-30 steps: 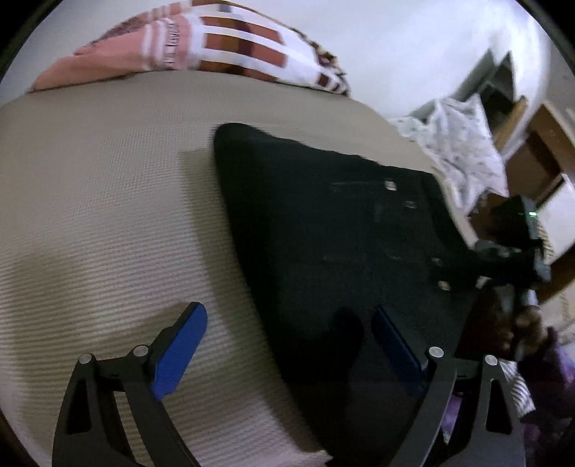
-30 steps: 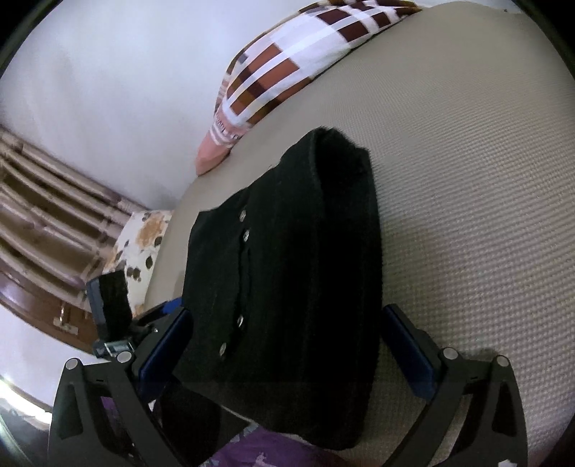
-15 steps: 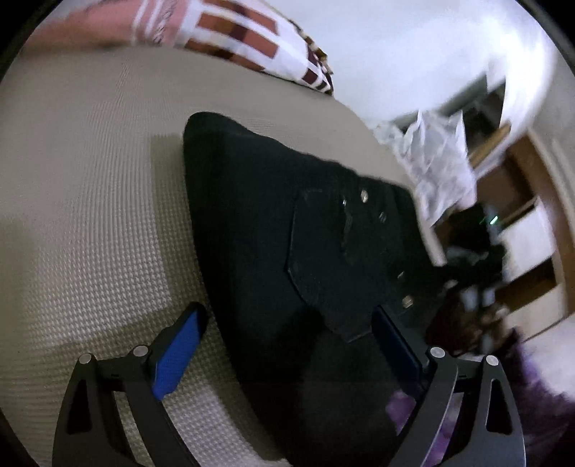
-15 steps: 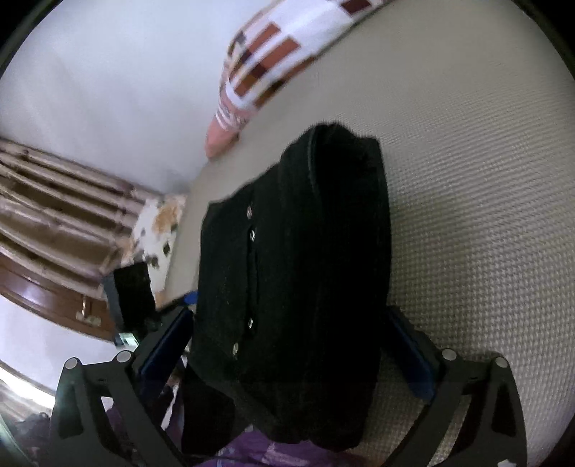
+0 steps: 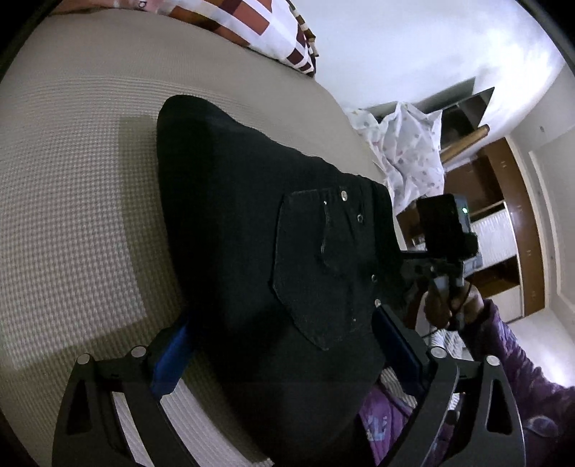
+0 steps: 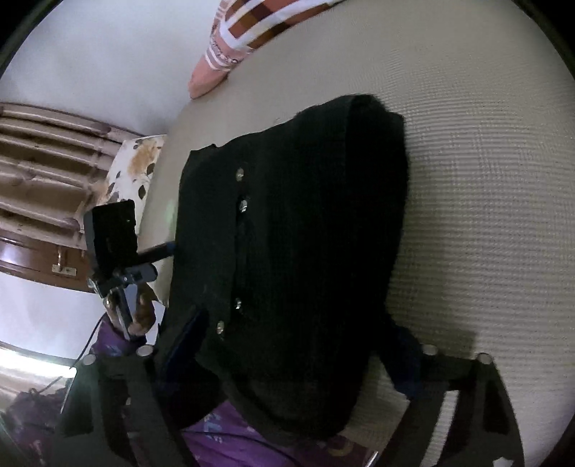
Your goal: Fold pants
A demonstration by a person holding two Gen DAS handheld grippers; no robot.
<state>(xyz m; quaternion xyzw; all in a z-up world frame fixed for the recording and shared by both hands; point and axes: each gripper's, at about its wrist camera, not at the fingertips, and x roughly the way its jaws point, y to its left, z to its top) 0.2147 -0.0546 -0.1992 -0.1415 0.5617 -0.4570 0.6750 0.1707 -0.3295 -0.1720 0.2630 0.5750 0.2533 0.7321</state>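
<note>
Item: black pants [image 5: 258,230], folded into a thick bundle with metal studs and a back pocket uppermost (pocket seen in the left view), lying on the beige textured bedspread [image 5: 79,201] near its edge.
Left gripper [image 5: 284,345]: blue-padded fingers spread wide, straddling the near end of the bundle.
Right gripper [image 6: 287,359]: fingers likewise apart, one at each side of the pants.
Also present: checked pillow [image 5: 266,32] at the far end; floral cloth [image 5: 406,143] beside the bed.
</note>
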